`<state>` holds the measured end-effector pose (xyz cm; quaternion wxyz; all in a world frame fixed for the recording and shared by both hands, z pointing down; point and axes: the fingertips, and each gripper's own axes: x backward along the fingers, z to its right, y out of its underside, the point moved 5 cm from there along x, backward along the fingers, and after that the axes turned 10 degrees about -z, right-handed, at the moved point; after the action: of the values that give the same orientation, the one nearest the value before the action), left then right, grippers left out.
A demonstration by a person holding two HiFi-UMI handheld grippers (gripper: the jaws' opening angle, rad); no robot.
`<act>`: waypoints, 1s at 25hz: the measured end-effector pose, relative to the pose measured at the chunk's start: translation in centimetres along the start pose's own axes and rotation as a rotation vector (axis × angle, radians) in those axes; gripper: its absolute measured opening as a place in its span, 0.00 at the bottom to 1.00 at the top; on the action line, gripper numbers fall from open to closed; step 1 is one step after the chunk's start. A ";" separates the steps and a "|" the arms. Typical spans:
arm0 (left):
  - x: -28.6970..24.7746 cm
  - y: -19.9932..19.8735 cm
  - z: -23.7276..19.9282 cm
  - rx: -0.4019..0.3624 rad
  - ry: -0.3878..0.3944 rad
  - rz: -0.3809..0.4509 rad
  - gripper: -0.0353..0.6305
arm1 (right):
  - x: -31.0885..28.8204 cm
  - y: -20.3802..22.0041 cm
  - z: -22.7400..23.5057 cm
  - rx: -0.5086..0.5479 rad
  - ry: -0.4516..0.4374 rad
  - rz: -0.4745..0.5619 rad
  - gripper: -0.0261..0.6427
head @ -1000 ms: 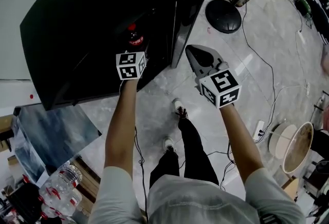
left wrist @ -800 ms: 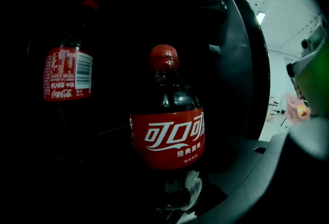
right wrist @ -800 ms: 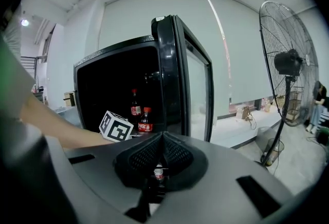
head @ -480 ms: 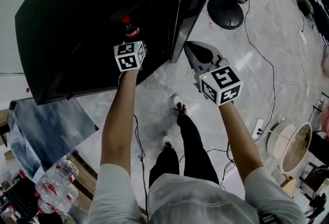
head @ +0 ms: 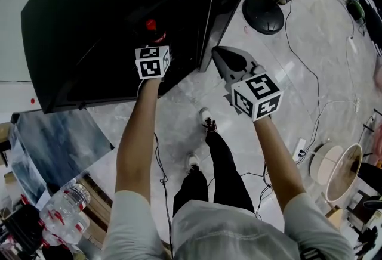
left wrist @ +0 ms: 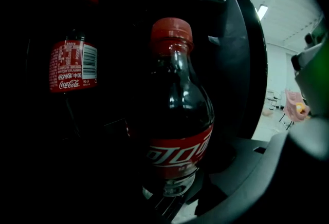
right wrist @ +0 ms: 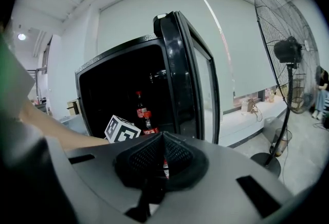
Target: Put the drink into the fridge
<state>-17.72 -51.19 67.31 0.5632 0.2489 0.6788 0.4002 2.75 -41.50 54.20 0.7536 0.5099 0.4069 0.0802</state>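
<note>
Over on your left stands the black fridge (head: 83, 20), its inside dark. Deep in there, at the far left, one cola bottle (left wrist: 72, 66) is already standing upright. Just right of it and nearer to you is the drink you are carrying, the red-capped cola bottle (left wrist: 177, 130), upright and past the front of the cabinet. Your left gripper (head: 153, 44) has its jaws clamped on the lower body of that bottle, arm reaching straight into the opening. Whether the base has reached a shelf, you cannot tell; it is too dark under it.

So the carry looks done and the placing is not yet finished: by my reading, what is left is to set the bottle down beside the other one, let go and draw the arm out.

Right of the opening, the fridge door (right wrist: 190, 63) is swung wide. Your right gripper (head: 224, 57) hangs just outside it over the marble floor (head: 310, 74), jaws pressed together on nothing. It is well placed to push that door to afterwards. Far right, a standing fan (right wrist: 288, 53) is well clear.
</note>
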 end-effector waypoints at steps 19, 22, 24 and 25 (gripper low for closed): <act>-3.8 -3.1 -0.9 0.045 0.015 0.033 0.51 | -0.4 0.7 1.2 -0.009 -0.005 -0.017 0.04; -3.3 -2.8 -0.8 0.058 0.020 0.020 0.52 | -0.3 1.0 1.0 -0.006 -0.005 -0.024 0.04; -2.6 -2.1 -0.8 0.078 0.025 0.009 0.53 | -0.1 1.1 1.1 -0.004 -0.001 -0.027 0.04; -2.2 -1.7 -0.9 0.086 0.023 0.004 0.53 | 0.1 1.1 1.2 -0.004 0.001 -0.026 0.04</act>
<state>-17.83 -54.13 67.17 0.5432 0.2696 0.7013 0.3747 3.92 -41.77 55.26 0.7554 0.5031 0.4138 0.0712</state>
